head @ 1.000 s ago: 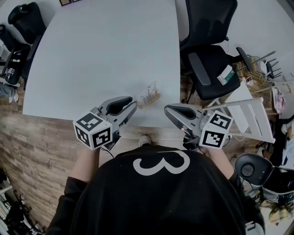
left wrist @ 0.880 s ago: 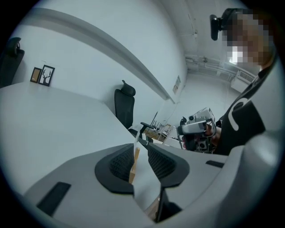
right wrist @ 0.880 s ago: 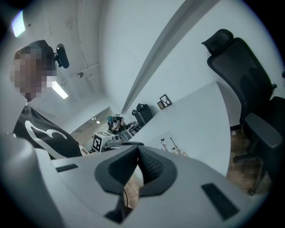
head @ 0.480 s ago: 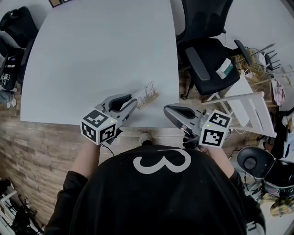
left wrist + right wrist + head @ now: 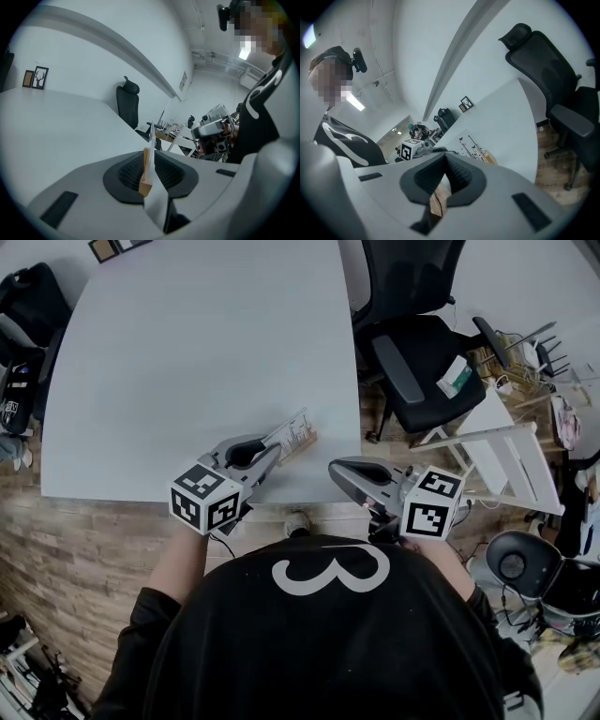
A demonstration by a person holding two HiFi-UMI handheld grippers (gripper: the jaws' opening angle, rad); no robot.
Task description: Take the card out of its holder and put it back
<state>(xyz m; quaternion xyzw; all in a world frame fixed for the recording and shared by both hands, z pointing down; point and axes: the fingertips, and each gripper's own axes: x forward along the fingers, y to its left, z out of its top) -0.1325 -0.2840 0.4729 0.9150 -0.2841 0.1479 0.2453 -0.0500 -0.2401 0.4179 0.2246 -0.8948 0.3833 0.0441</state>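
A white printed card (image 5: 292, 427) stands upright in a wooden holder (image 5: 302, 442) near the front right edge of the white table (image 5: 187, 352). My left gripper (image 5: 272, 446) reaches the holder's left end. In the left gripper view the wooden holder (image 5: 146, 176) sits between the dark pads, with the card (image 5: 151, 136) rising edge-on above them, and the gripper (image 5: 149, 161) is shut on it. My right gripper (image 5: 335, 468) hovers past the table's front edge, right of the holder, shut and empty. The right gripper view shows the card (image 5: 472, 146) ahead of the gripper (image 5: 445, 158).
A black office chair (image 5: 412, 343) stands at the table's right side, with a white slatted frame (image 5: 497, 460) beside it. Dark bags (image 5: 23, 296) lie on the floor at the left. Wooden floor (image 5: 84, 540) runs below the table's front edge.
My left gripper has moved forward and right until its jaws hold the holder's left end. The right gripper has stayed nearly where it was.
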